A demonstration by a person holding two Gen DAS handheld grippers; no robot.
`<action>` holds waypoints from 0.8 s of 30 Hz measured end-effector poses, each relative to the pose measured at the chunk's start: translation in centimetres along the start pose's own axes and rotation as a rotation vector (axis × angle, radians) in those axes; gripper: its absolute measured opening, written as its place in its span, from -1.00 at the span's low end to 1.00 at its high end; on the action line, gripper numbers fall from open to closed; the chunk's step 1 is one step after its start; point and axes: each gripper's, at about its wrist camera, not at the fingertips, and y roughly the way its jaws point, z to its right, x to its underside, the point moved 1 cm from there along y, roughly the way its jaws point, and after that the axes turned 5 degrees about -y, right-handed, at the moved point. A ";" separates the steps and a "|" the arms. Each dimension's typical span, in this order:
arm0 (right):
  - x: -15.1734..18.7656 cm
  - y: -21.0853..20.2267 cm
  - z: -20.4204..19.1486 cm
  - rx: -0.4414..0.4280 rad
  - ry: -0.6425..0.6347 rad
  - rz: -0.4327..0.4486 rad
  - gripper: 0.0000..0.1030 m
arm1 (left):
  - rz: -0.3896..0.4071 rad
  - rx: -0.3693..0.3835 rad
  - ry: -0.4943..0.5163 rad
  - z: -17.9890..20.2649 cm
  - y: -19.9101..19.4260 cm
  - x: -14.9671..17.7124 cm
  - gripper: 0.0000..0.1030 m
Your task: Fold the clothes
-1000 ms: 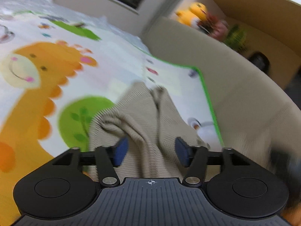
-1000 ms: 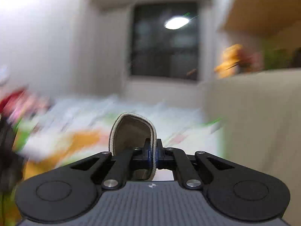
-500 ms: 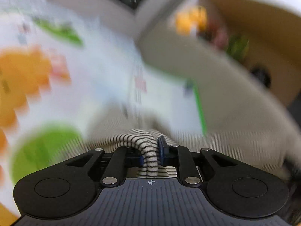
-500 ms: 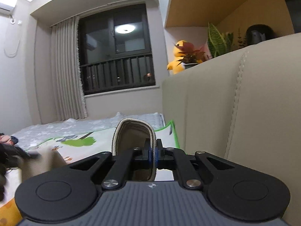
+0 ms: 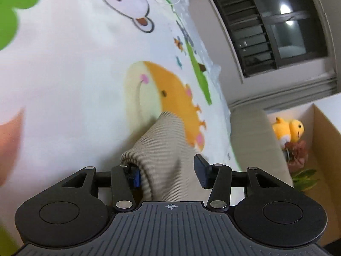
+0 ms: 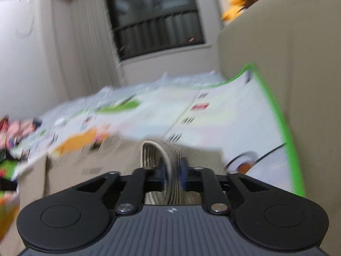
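The left gripper (image 5: 168,171) stands released — its two blue pads are spread wide, and a bunch of the beige striped garment (image 5: 164,151) lies between them, resting against the pad at 9 o'clock and clear of the pad at 3 o'clock. From the jaws the cloth runs toward 12 o'clock and ends over the orange cartoon animal (image 5: 177,98) printed on the play mat (image 5: 70,81). A sofa (image 5: 253,136) edge rises at 3 o'clock, with a yellow plush toy (image 5: 287,130) on a shelf beyond it and a dark window (image 5: 270,27) at 1 o'clock.

The right gripper (image 6: 172,173) is clenched on a looped fold of the same garment (image 6: 153,149); the loop arches up between the blue pads. The rest of the cloth spreads flat toward 9 o'clock on the mat (image 6: 223,115), though this view is blurred. The mat's green border (image 6: 281,117) runs along the sofa (image 6: 309,64) from 1 to 3 o'clock. Something colourful sits at the 9 o'clock edge — too smeared to identify.
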 end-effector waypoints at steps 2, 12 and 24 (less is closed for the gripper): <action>1.2 -0.4 -2.2 -0.010 -0.061 -0.013 -0.16 | 0.024 -0.008 0.102 0.4 -1.5 1.0 0.50; 3.4 -0.4 -8.9 0.025 -0.320 -0.074 0.08 | 0.179 -0.004 0.652 7.5 -4.7 10.3 0.90; -2.1 0.8 -1.5 0.156 -0.130 -0.103 -0.93 | 0.155 0.028 0.908 8.0 -3.2 15.1 1.00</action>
